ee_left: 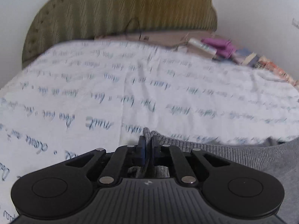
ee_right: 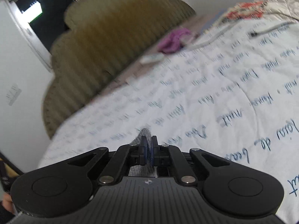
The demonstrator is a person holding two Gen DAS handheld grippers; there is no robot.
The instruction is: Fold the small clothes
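A grey knitted garment [ee_left: 243, 155] lies on a white bed cover printed with blue handwriting [ee_left: 130, 85]. Its ribbed edge runs from the lower right toward my left gripper [ee_left: 148, 145], which is shut on a bunched fold of that edge. Grey fabric pokes out above the blue pads. In the right wrist view my right gripper [ee_right: 149, 149] is shut on another corner of the grey garment [ee_right: 143, 136], with fabric showing above and below the pads. The same white cover [ee_right: 224, 93] spreads beyond it. Most of the garment is hidden under the grippers.
An olive ribbed headboard [ee_left: 121, 13] stands at the bed's far end, against a white wall. A purple cloth [ee_left: 218, 44], a white packet and patterned items lie along the far right of the bed. White cables [ee_right: 214, 37] cross the cover. A dark doorway [ee_right: 37, 18] is at left.
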